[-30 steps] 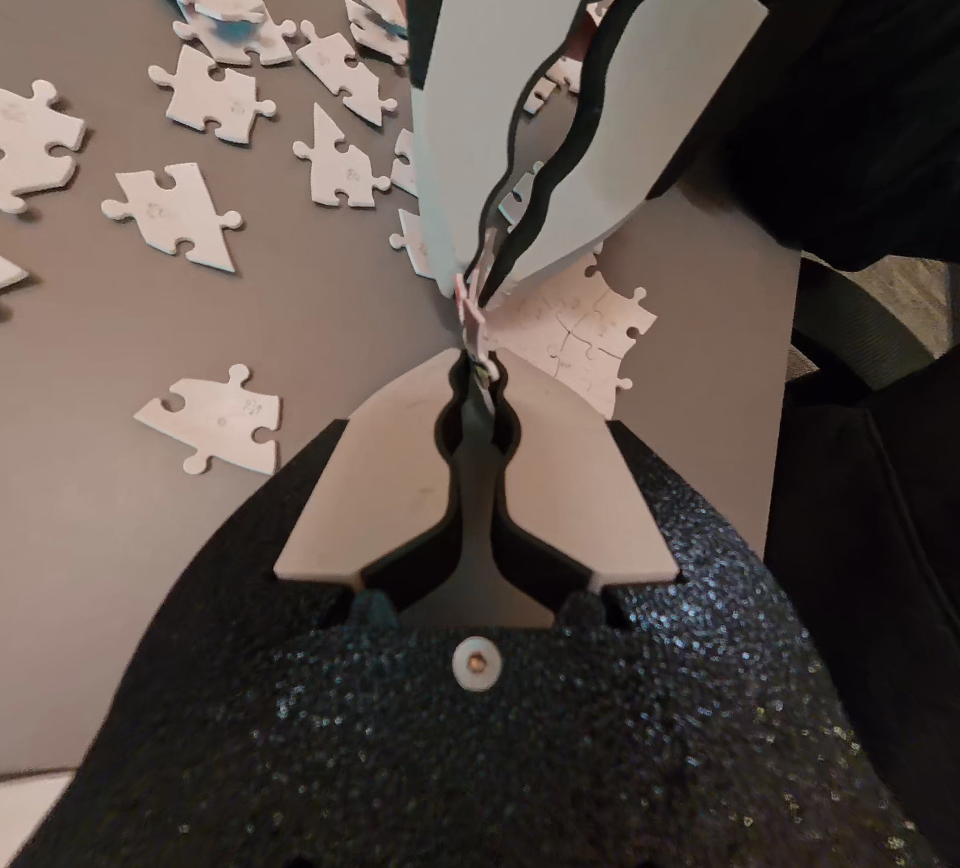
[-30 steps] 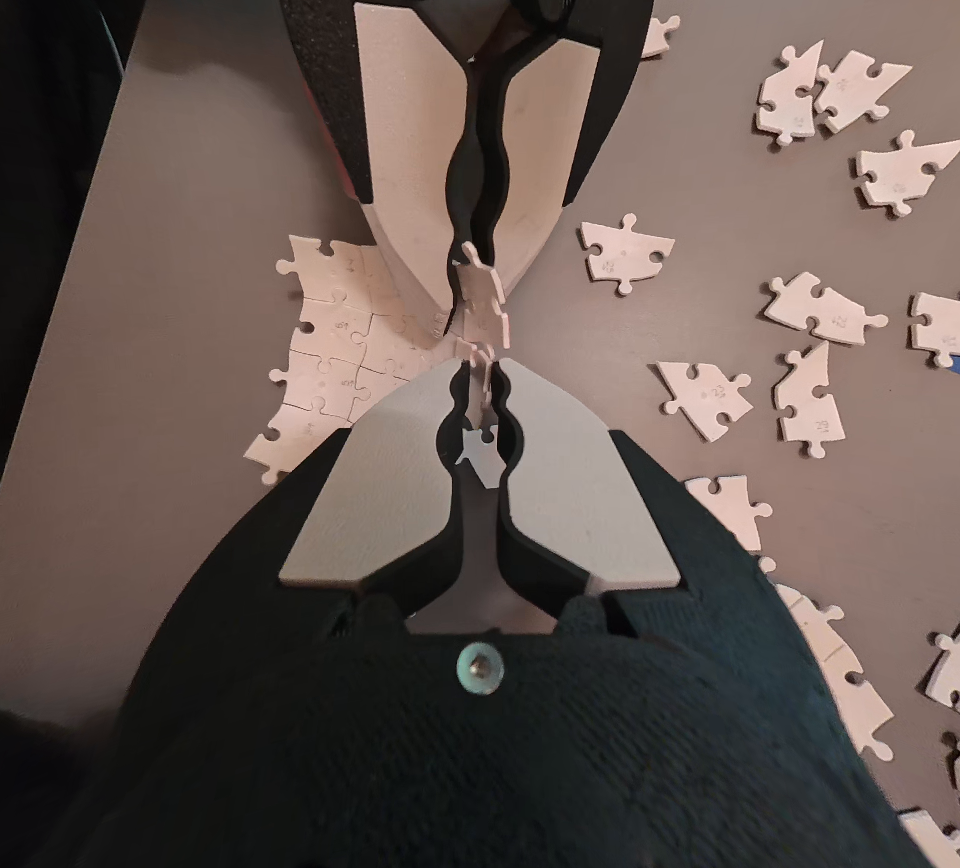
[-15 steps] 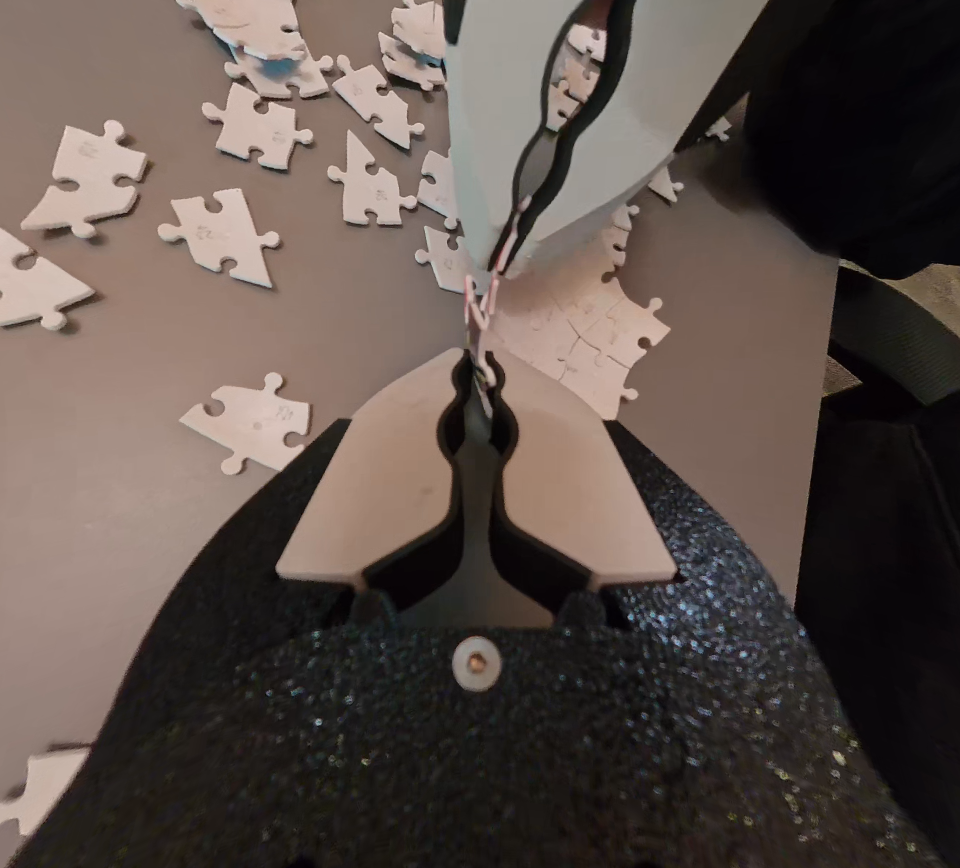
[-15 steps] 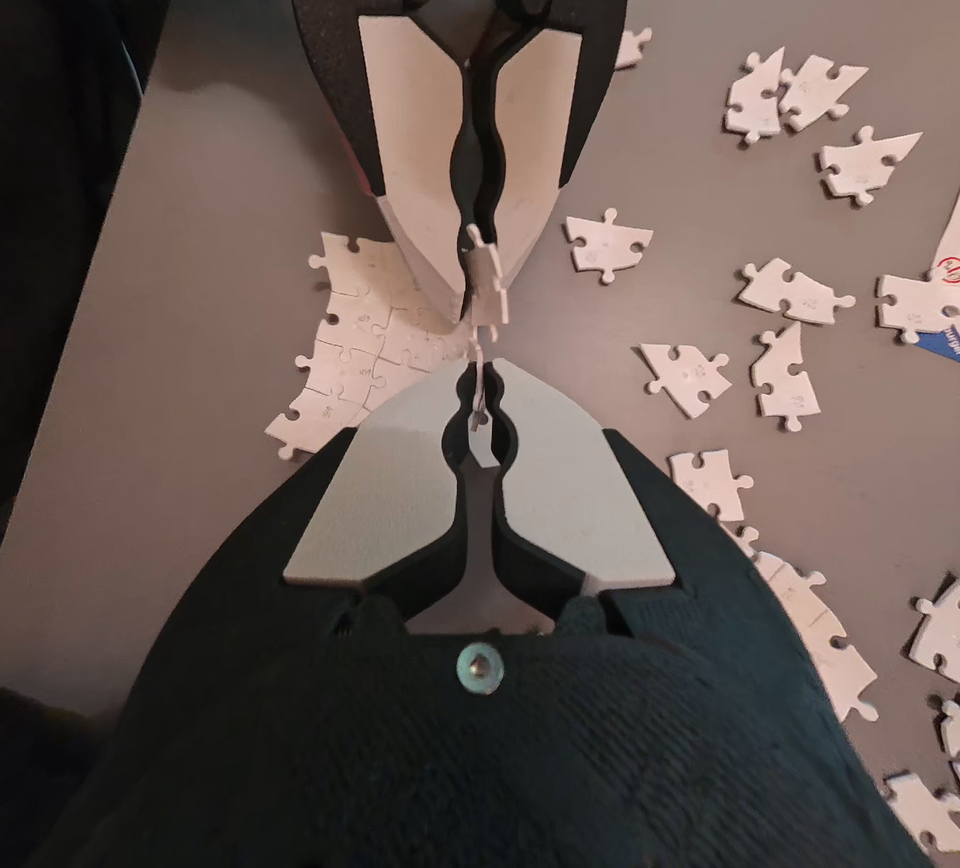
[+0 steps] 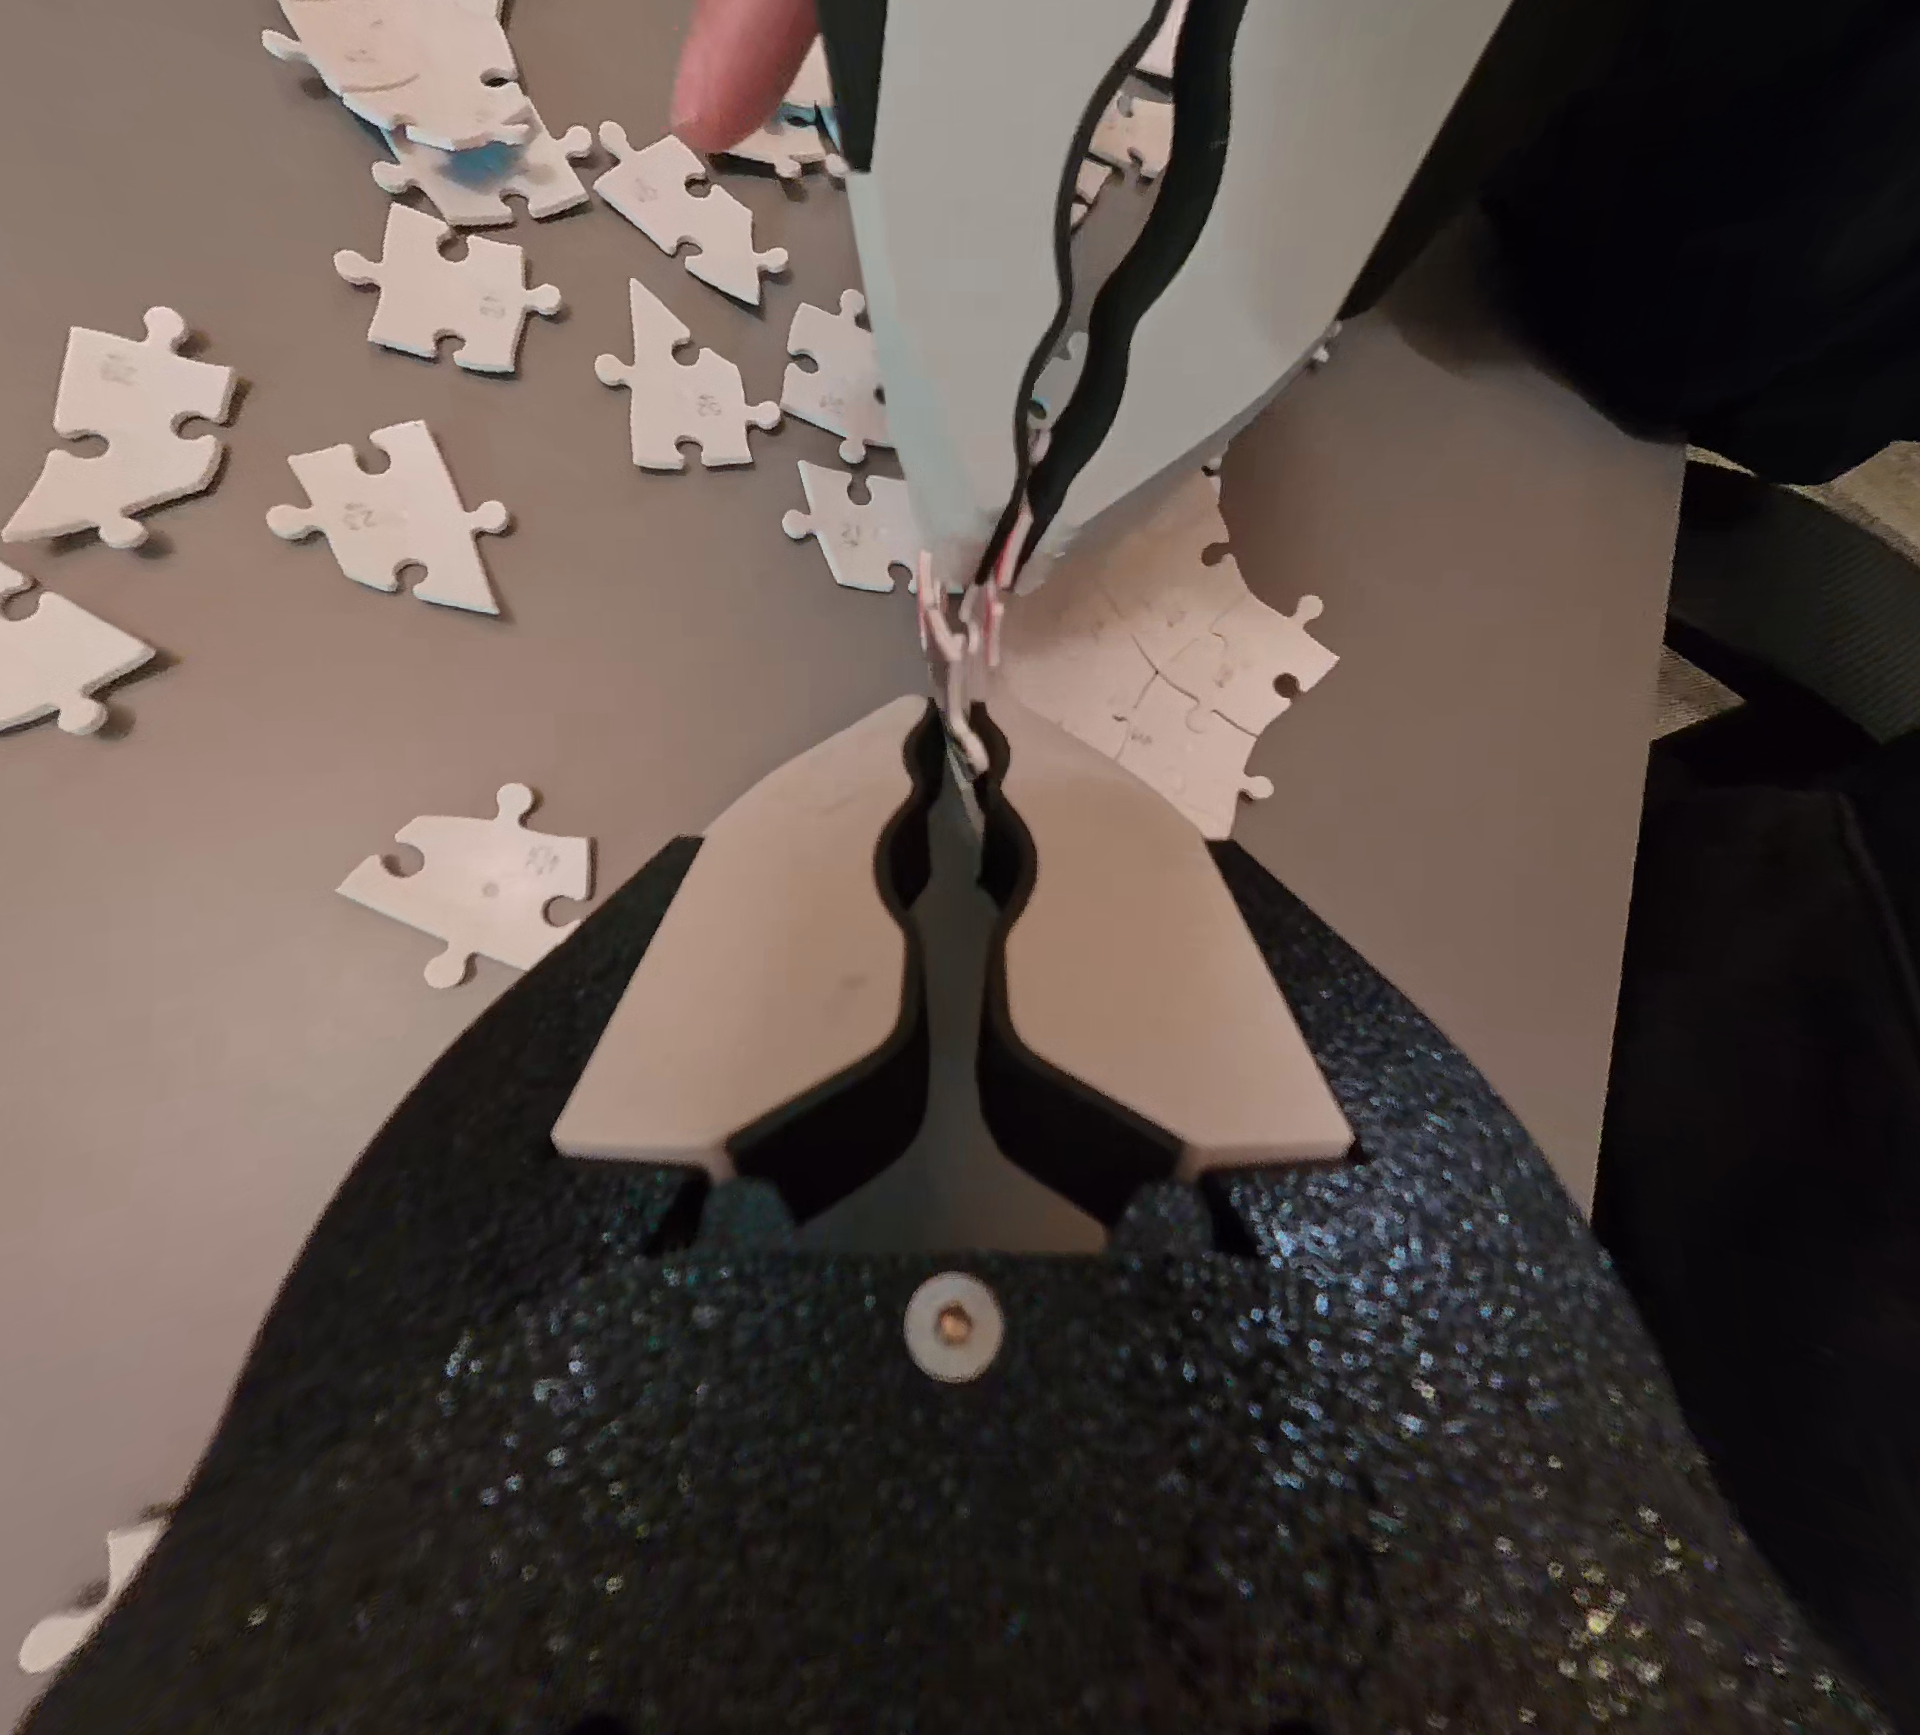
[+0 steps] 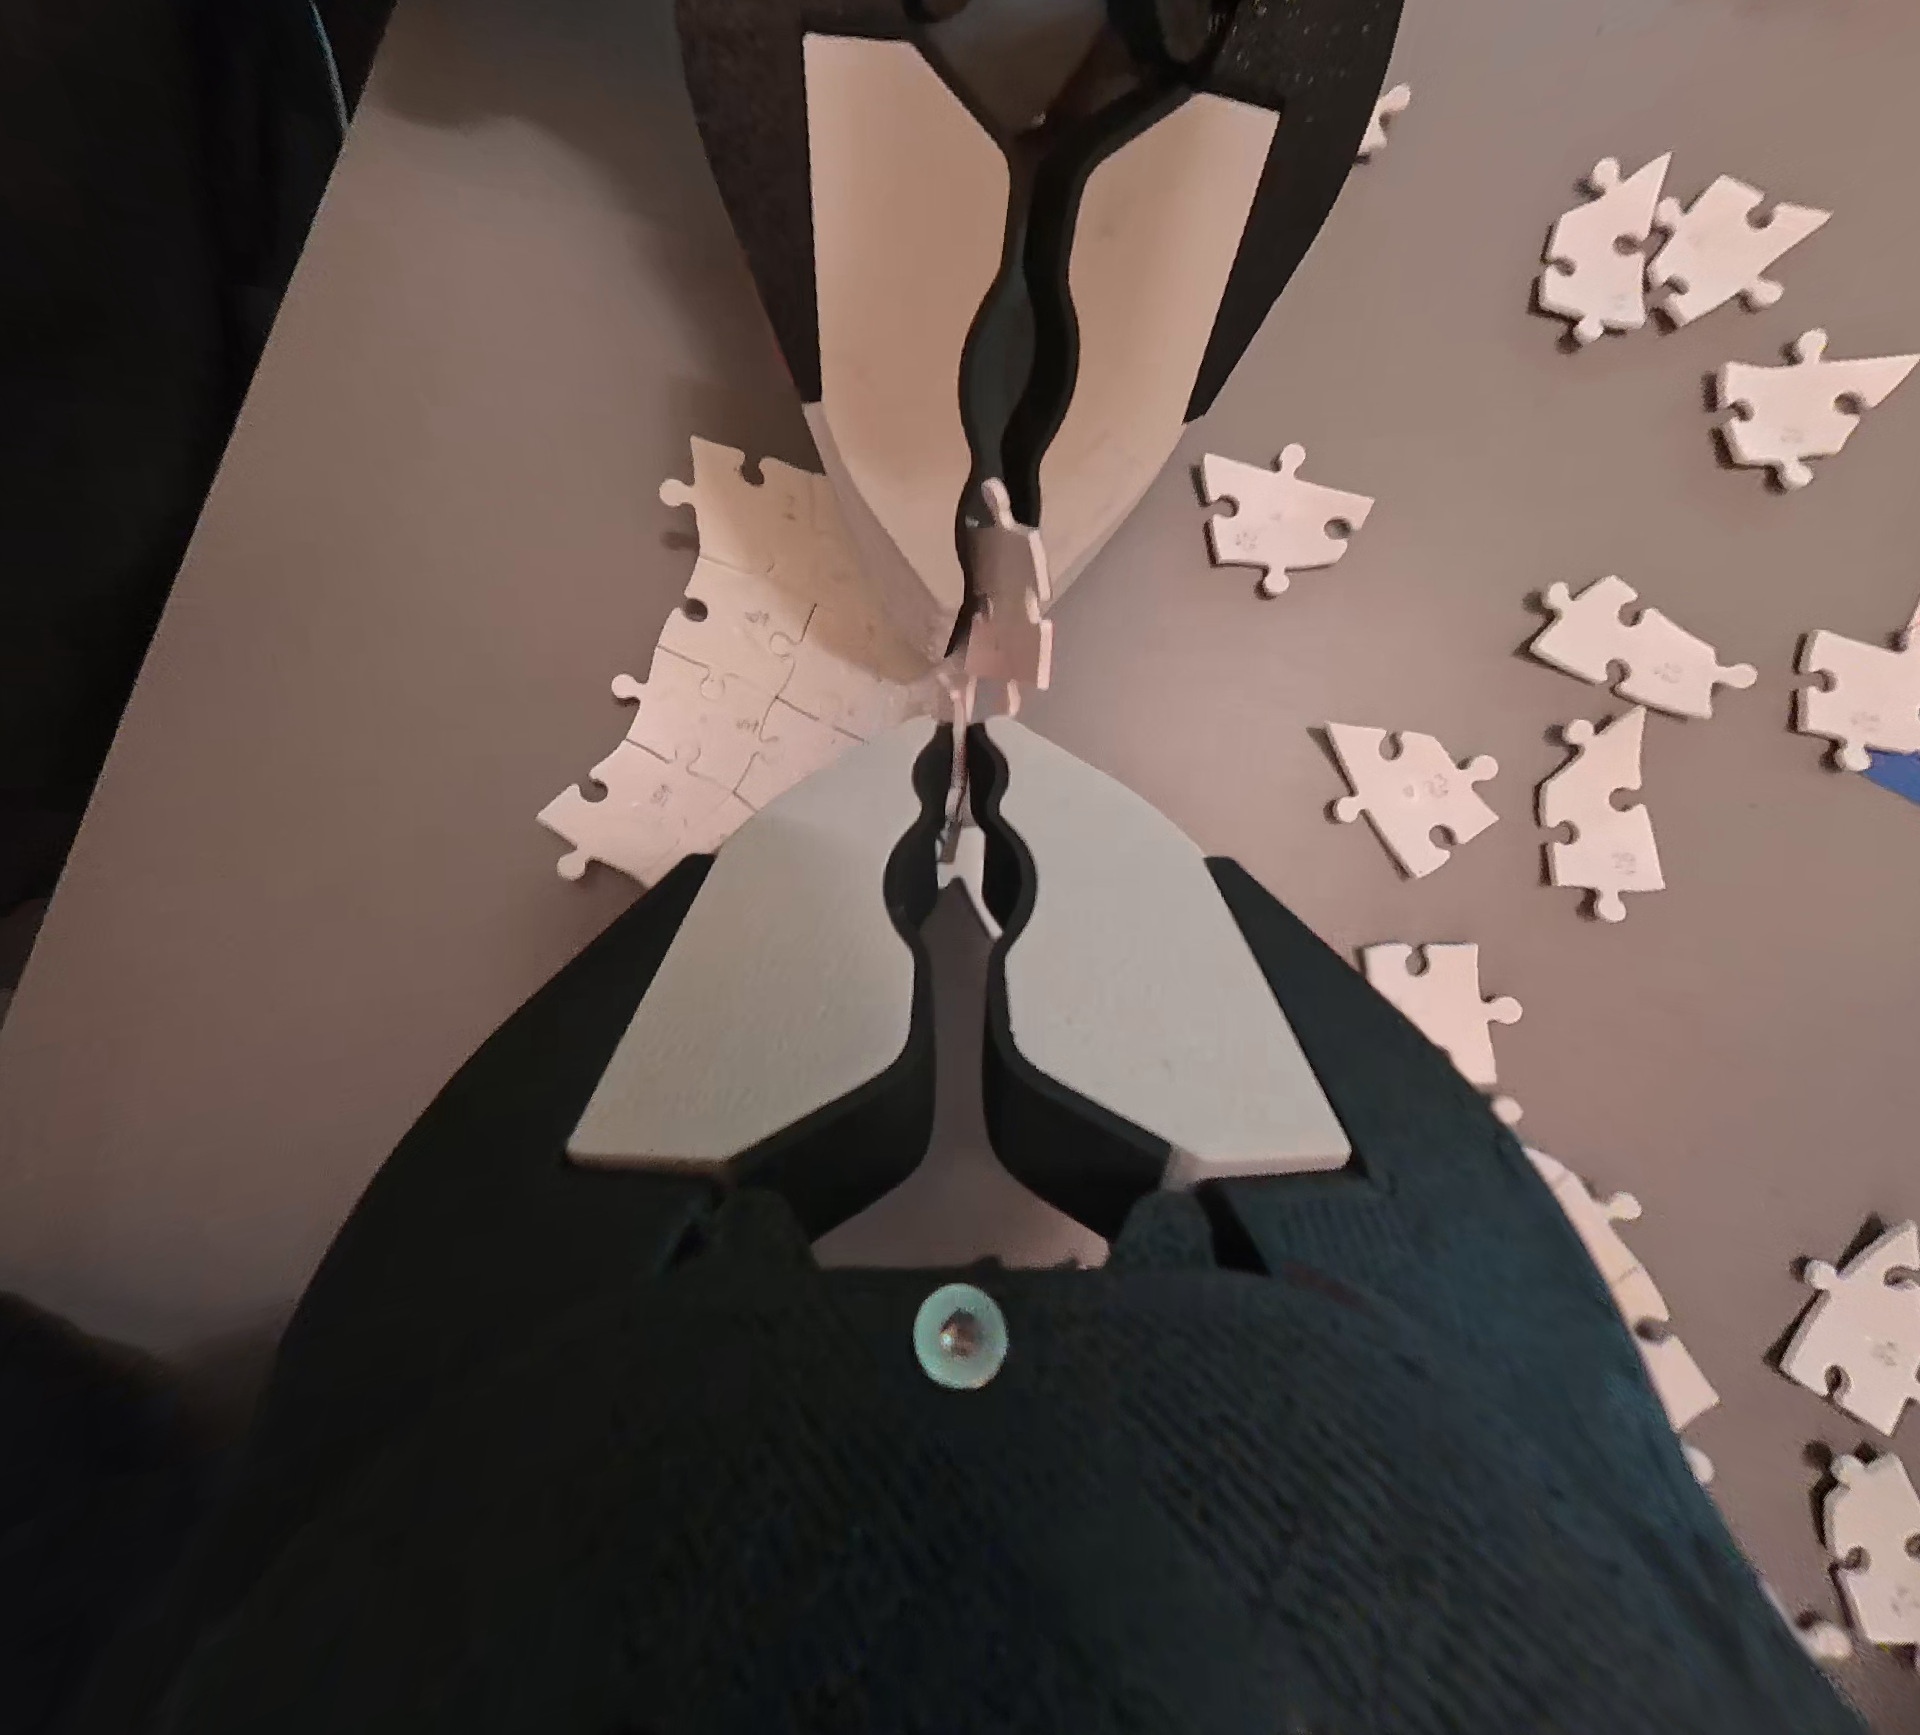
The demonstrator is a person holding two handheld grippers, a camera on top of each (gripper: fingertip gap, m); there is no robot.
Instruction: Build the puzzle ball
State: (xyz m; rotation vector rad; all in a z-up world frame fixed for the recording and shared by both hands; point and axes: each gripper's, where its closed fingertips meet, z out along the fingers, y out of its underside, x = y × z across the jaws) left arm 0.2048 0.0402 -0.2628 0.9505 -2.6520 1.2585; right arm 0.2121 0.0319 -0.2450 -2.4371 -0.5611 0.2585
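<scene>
A: Left gripper (image 5: 961,729) pinches one white puzzle piece (image 6: 1003,615) edge-on; right gripper (image 6: 961,735) clamps a second piece (image 5: 961,683) at its tips.
B: Edges meet mid-air, above the joined cluster (image 6: 707,719) at 10 o'clock. Probably keep both coplanar.

Matte grey-brown table (image 5: 623,854) under soft, dim light, dark seat (image 5: 1787,563) beyond its edge.

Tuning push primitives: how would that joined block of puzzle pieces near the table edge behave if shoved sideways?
The joined block is thin, flat card lying flush on the table, so it probably slides rather than tips. It holds only by interlocking tabs, so a push at one end may buckle it or pop seams. It looks light, like the loose pieces, so little force should move it.
</scene>
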